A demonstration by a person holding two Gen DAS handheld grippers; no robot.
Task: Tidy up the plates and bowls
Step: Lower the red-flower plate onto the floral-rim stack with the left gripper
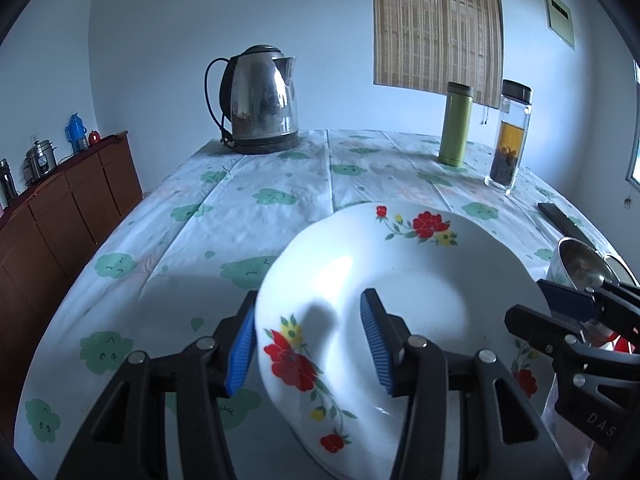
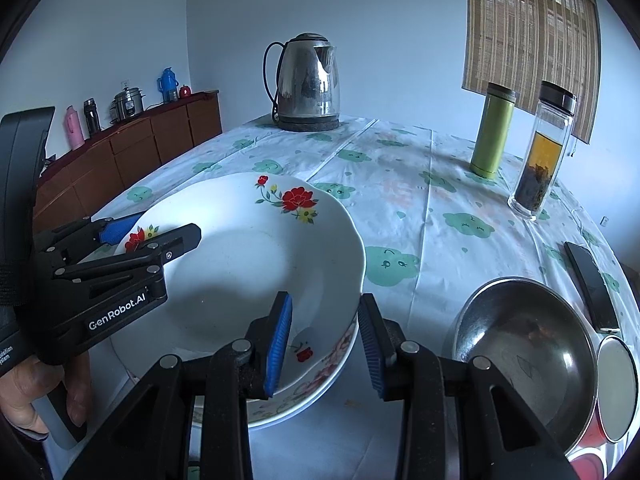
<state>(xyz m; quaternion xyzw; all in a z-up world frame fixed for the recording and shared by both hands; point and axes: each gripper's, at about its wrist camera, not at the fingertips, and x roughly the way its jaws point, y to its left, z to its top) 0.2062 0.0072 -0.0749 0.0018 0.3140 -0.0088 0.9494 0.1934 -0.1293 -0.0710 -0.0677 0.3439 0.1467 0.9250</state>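
Observation:
A white plate with red flowers (image 1: 420,280) (image 2: 256,260) rests on top of another flowered dish (image 2: 320,376). My left gripper (image 1: 308,340) straddles the plate's left rim, jaws apart and not closed on it; it also shows in the right wrist view (image 2: 156,236). My right gripper (image 2: 324,344) straddles the stack's right rim, jaws apart; it appears in the left wrist view (image 1: 560,308). A steel bowl (image 2: 524,348) (image 1: 584,266) sits to the right.
A steel kettle (image 1: 260,100) (image 2: 308,80) stands at the table's far side. A green flask (image 1: 456,124) (image 2: 492,132) and a glass tea bottle (image 1: 510,136) (image 2: 542,152) stand far right. A dark phone (image 2: 592,288) lies right. A wooden sideboard (image 2: 132,148) is left.

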